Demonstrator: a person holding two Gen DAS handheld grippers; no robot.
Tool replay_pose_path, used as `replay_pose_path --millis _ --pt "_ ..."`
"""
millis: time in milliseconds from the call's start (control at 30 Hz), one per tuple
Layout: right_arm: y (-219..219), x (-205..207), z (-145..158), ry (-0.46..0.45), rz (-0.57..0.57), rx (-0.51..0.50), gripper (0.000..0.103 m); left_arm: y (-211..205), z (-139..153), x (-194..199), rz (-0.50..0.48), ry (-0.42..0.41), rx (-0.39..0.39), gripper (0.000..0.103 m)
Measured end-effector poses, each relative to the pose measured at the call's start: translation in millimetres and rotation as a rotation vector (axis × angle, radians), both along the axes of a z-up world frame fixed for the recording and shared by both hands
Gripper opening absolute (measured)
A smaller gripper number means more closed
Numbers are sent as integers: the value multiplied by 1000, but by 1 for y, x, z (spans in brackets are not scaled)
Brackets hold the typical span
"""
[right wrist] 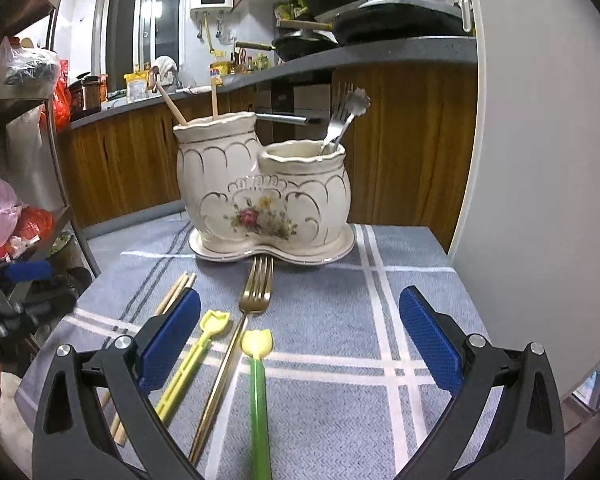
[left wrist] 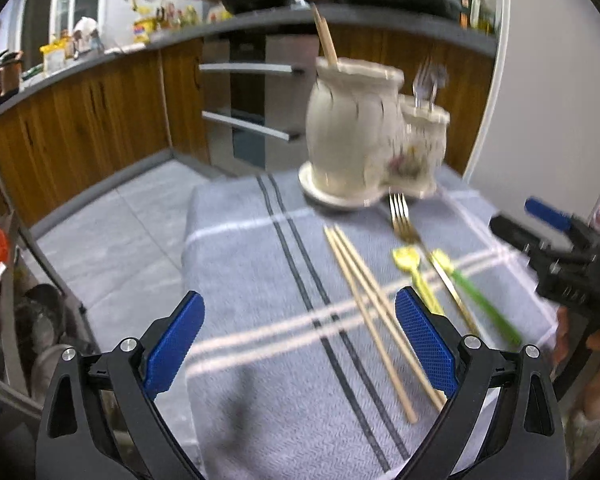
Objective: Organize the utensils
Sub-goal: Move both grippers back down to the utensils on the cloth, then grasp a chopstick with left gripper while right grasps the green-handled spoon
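Though blurred, no legible writing: holder (right wrist: 260,184).

The black left gripper with blue textured pads (left wrist: 296,328) is held low and level, its jaws spread wide, nothing between them. The black, blue-padded right gripper (right wrist: 300,328) is likewise held wide apart and unloaded.

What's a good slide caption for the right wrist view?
Open right gripper above gold fork and two plastic spoons, facing cream ceramic two-pot utensil holder.
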State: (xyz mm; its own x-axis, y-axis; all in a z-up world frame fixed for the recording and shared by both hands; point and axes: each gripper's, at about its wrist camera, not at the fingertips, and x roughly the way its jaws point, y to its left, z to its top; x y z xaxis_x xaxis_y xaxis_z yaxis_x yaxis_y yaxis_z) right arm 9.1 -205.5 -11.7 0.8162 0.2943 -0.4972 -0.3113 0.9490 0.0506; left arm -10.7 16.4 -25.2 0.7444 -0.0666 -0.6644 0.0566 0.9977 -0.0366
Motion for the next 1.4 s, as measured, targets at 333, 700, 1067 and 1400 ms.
replay_pose_path --millis 333,700,1067,1400 --pt "-12 11 -6 66 -18 38 98 -26 -19 10 -61 113 40 83" --pt "-13 12 -7 70 -4 27 98 -44 -28 19 -100 168 73 54" --pt "-17 10 -7 66 0 23 98 -44 -31 34 -81 190 76 30" --pt "1 7 -25 215 129 -90 97 -42 -31 34 -88 190 104 24"
